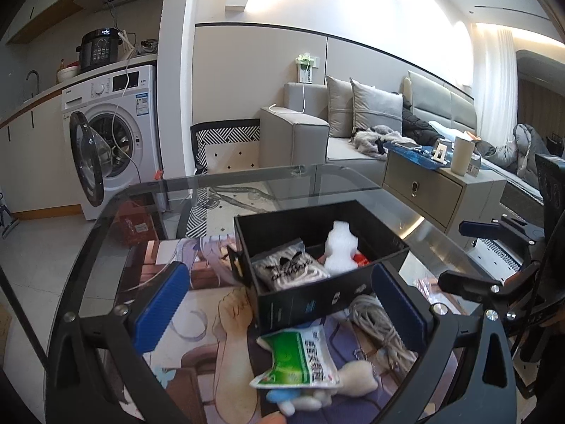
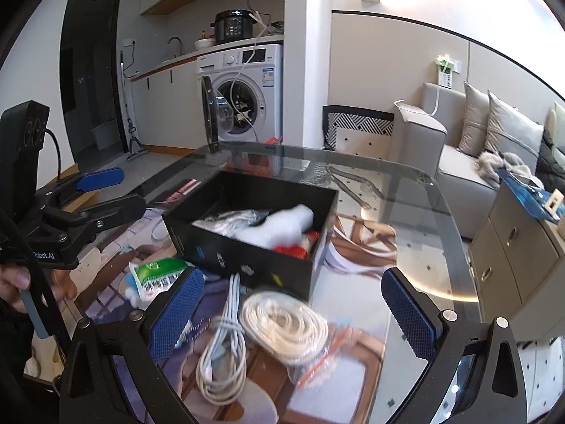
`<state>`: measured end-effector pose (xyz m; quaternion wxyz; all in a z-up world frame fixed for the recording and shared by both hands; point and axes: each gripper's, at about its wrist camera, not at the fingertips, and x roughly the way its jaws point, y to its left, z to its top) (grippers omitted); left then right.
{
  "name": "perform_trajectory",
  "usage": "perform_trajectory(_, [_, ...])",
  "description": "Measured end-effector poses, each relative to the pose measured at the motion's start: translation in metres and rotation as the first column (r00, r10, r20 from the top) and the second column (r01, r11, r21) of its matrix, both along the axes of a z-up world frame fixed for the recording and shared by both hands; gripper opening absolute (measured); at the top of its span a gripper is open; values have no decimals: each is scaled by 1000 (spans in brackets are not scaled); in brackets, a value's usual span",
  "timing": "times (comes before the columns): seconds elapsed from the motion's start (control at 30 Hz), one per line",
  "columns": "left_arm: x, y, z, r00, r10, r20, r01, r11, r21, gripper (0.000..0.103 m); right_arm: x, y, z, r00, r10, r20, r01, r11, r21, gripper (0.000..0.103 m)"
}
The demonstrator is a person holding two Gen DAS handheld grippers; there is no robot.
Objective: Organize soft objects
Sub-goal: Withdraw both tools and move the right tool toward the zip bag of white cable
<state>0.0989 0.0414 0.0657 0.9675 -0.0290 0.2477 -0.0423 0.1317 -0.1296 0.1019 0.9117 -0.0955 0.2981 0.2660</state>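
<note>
A black box stands on the glass table and holds a bagged item with black print, a white plush and something red. My left gripper is open above a green-and-white packet lying on a small plush toy. My right gripper is open above a bagged coil of cream cord and a grey cable bundle. Both are empty.
The table top carries a printed mat. Behind stand a washing machine with its door open, a grey sofa and a drawer cabinet. The other gripper shows at each view's edge.
</note>
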Motion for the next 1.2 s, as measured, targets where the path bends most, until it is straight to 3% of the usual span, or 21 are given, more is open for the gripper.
perform_trajectory(0.5, [-17, 3, -22, 998, 7, -67, -7, 1000, 10, 103, -12, -21, -22, 997, -73, -32, 72, 997, -22, 102])
perform_trajectory(1.2, [-14, 2, -41, 993, -6, -120, 7, 1000, 12, 103, -4, -25, -44, 994, -89, -66, 84, 993, -79, 102])
